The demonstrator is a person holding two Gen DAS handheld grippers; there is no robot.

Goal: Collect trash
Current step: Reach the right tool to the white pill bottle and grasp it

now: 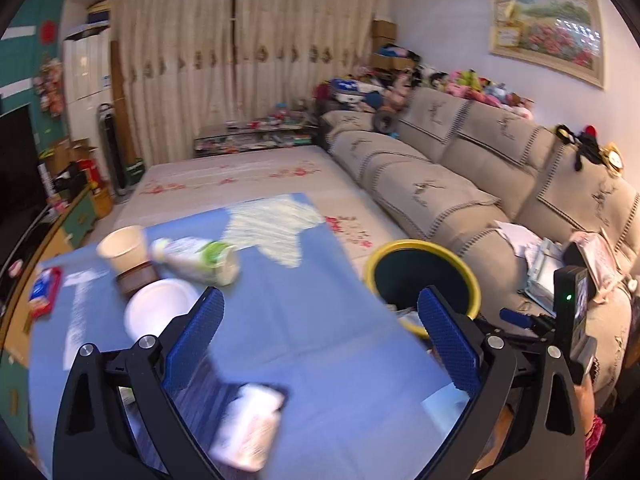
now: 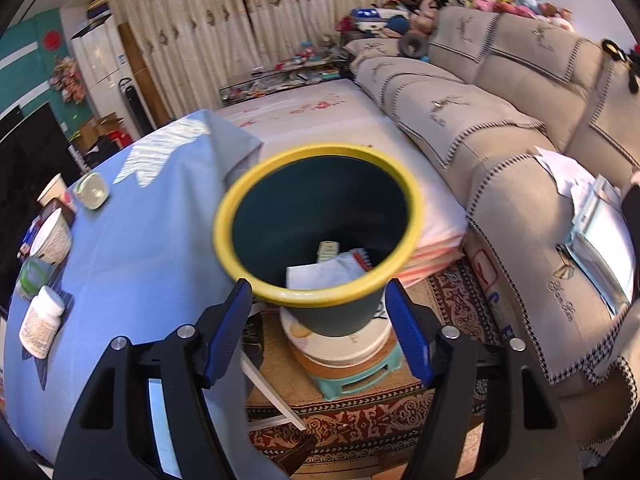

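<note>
Both my grippers gape wide and hold nothing. My right gripper [image 2: 318, 332] hangs by the bin [image 2: 256, 276], set beside the table [image 1: 320, 320] within easy reach; my left gripper [image 1: 320, 344] faces the pill bottle [image 1: 248, 428].

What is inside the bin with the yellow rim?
Inside the bin lie a pale folded paper, a small notepad and a small packet; anything beneath is hidden.

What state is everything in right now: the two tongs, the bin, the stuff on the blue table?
Left tongs: open, empty.
Right tongs: open, empty.
Bin: upright, some paper trash inside.
Plastic bottle: lying on its side.
Paper cup: upright.
White pill bottle: lying down, capped.
</note>
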